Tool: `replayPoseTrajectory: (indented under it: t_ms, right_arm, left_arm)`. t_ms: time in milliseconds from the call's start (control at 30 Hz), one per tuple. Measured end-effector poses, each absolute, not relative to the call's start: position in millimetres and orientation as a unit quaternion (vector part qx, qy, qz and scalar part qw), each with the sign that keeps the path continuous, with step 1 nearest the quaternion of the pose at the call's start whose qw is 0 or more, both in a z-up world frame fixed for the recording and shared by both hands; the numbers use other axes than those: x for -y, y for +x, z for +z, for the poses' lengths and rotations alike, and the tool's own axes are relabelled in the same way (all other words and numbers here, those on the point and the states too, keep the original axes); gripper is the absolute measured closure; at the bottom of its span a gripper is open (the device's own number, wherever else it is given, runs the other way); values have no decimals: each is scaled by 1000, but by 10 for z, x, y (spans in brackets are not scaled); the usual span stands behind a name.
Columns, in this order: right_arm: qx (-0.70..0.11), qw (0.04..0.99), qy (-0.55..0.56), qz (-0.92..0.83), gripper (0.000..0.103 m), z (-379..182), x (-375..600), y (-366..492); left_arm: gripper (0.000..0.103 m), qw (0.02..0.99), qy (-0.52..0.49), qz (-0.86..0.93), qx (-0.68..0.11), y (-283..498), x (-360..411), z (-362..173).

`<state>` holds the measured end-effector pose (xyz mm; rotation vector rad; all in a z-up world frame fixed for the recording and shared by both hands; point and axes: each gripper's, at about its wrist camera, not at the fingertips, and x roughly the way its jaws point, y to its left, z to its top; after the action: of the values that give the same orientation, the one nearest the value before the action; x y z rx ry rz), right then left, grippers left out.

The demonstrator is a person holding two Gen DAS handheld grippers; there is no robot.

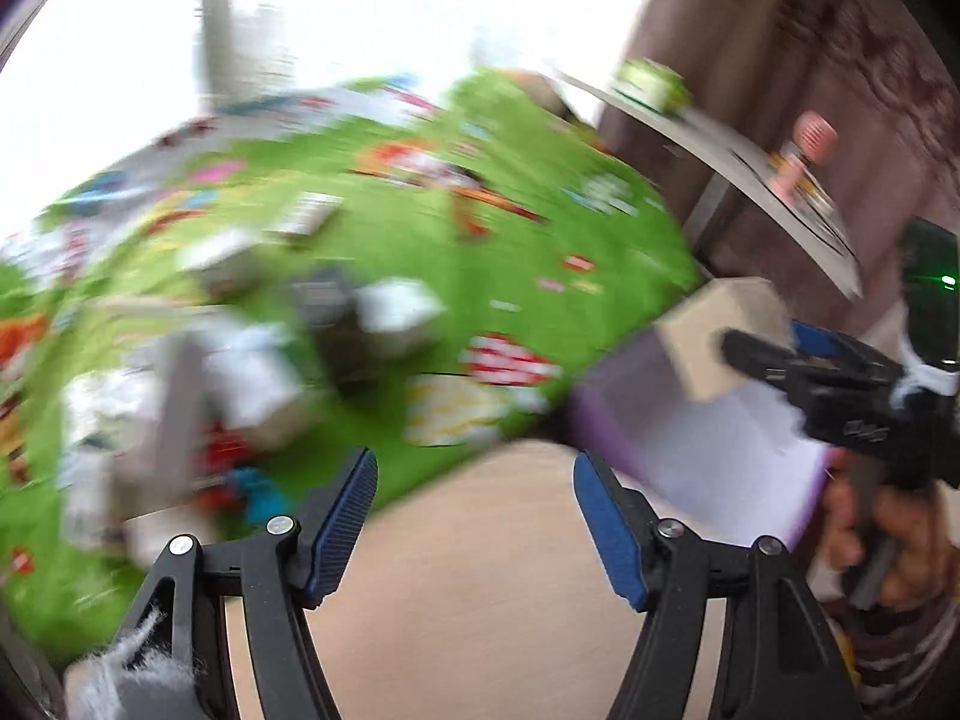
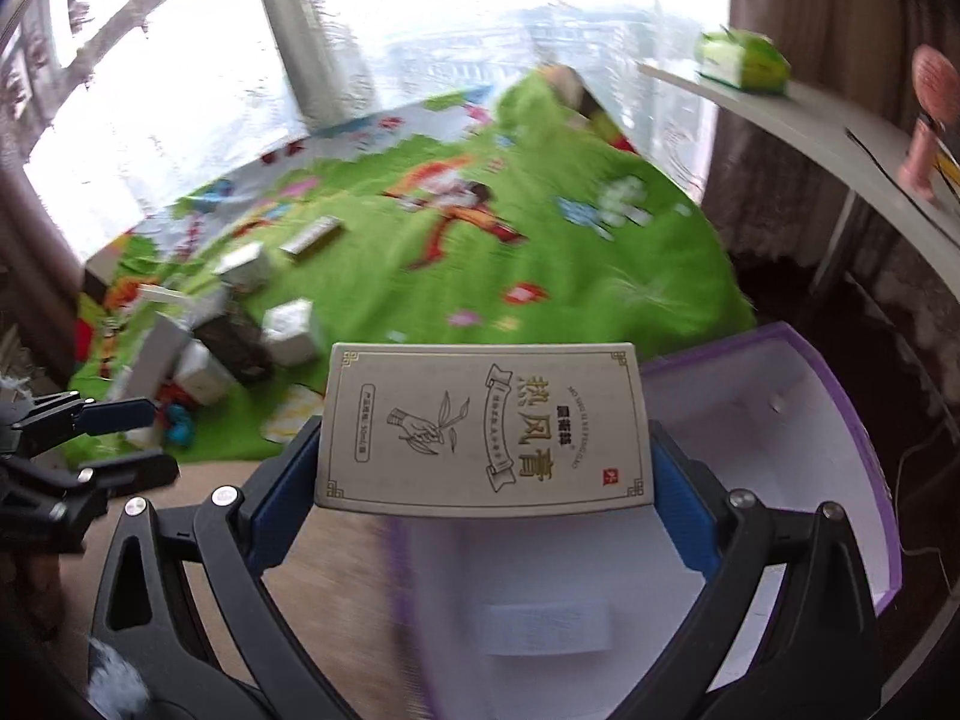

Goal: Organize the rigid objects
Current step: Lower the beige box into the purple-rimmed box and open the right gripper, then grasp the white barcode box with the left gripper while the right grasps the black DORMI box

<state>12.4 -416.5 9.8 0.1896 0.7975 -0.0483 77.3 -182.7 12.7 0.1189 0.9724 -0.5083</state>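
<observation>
step: boxing items | right gripper (image 2: 483, 474) clamps beige carton (image 2: 486, 429) above purple-rimmed bin (image 2: 840, 396), near right | left gripper (image 1: 474, 516) half open, empty | next: lower carton in, release

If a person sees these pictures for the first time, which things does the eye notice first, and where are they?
First comes the beige box with gold print, clamped in the right gripper over the open purple-edged white bin. Behind it a bright green play mat covers the floor, with small boxes scattered at its left. The left gripper is open and empty.
</observation>
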Motion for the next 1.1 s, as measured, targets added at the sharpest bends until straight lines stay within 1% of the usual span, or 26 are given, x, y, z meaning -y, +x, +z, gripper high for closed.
replayPoseTrajectory:
  t_ms: [100, 167, 267, 400, 600, 700, 833, 933, 1000, 1100]
  right_arm:
    - [-387, 919, 69, -19, 3, 226, 3886, 168]
    - [-388, 920, 49, -10, 3, 307, 3698, 198]
    - [-378, 925, 49, 15, 3, 400, 3510, 259]
    - [-381, 923, 32, -37, 3, 375, 3487, 332]
    - [-413, 904, 29, -107, 3, 227, 3895, 287]
    - [-430, 897, 43, -96, 3, 178, 3980, 309]
    - [-413, 908, -6, -70, 3, 247, 3635, 391]
    - [-392, 919, -17, -30, 3, 317, 3318, 424]
    - [-377, 926, -13, 11, 3, 374, 3110, 456]
    - [-361, 931, -12, 55, 3, 432, 2849, 546]
  left_arm:
    - [29, 880, 32, -193, -434, 766, 1294, 199]
    - [23, 894, 11, -162, -418, 732, 982, 214]
    - [22, 897, -50, -146, -415, 716, 575, 167]
    - [22, 889, -89, -159, -420, 763, 475, 82]
    - [22, 897, -88, -147, -407, 732, 407, 79]
    - [22, 898, -98, -123, -410, 760, 301, 45]
    - [22, 906, -83, -106, -401, 771, 220, 67]
    - [22, 921, -38, -89, -378, 736, 202, 151]
    - [22, 921, -15, -84, -381, 754, 187, 173]
    - [22, 910, -14, -86, -405, 854, 103, 161]
